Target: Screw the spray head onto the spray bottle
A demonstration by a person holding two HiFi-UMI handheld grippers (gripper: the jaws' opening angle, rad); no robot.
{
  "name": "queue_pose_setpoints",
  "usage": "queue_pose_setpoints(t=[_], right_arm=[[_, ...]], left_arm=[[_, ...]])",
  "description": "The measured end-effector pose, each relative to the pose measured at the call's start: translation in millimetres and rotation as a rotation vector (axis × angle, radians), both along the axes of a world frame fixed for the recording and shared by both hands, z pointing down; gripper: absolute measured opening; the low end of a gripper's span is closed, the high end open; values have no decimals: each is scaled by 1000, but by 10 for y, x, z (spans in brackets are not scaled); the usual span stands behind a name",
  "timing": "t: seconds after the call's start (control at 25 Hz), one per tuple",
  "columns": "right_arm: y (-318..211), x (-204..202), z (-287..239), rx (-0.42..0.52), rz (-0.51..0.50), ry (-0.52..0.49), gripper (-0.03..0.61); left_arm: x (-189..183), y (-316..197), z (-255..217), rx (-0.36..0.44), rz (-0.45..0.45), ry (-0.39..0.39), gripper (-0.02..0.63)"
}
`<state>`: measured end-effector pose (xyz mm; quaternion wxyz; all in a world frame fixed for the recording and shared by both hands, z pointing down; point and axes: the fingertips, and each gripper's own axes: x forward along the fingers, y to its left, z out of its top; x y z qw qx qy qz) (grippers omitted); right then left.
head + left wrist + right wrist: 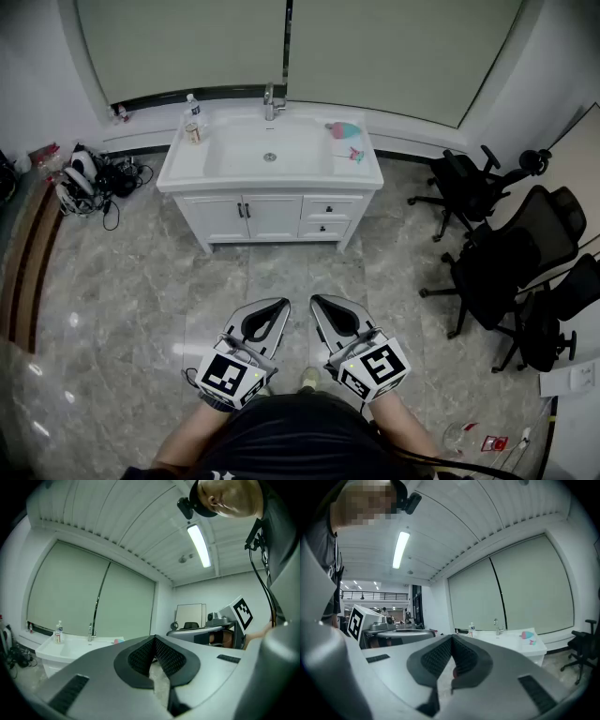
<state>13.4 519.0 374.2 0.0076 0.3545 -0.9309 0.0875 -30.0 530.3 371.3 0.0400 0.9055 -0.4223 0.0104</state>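
Observation:
A white sink cabinet (272, 211) stands across the room from me. On its left rim is a small clear bottle (194, 119) with a label, also in the left gripper view (58, 632) and right gripper view (471, 629). A teal and pink object (344, 130) lies on the right rim, with a smaller piece (356, 155) in front of it; I cannot tell what they are. My left gripper (278, 305) and right gripper (319, 302) are held side by side near my waist, both shut and empty, far from the sink. Each set of jaws (154, 639) (452, 639) meets with nothing between.
A faucet (272, 101) rises behind the basin. Black office chairs (506, 262) crowd the right side. Cables and gear (94, 178) lie on the floor at the left wall. Small items (487, 441) sit on the floor at the lower right. Marble floor lies between me and the cabinet.

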Motion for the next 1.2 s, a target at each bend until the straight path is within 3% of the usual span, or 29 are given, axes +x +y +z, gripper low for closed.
queue_pose_setpoints(t=[0.8, 1.2], right_arm=[[-40, -6, 39, -22, -33, -16, -2], [-430, 755, 155, -22, 3, 29, 0]], left_arm=[[52, -91, 110, -40, 17, 8, 3], [705, -644, 233, -71, 43, 4, 3]])
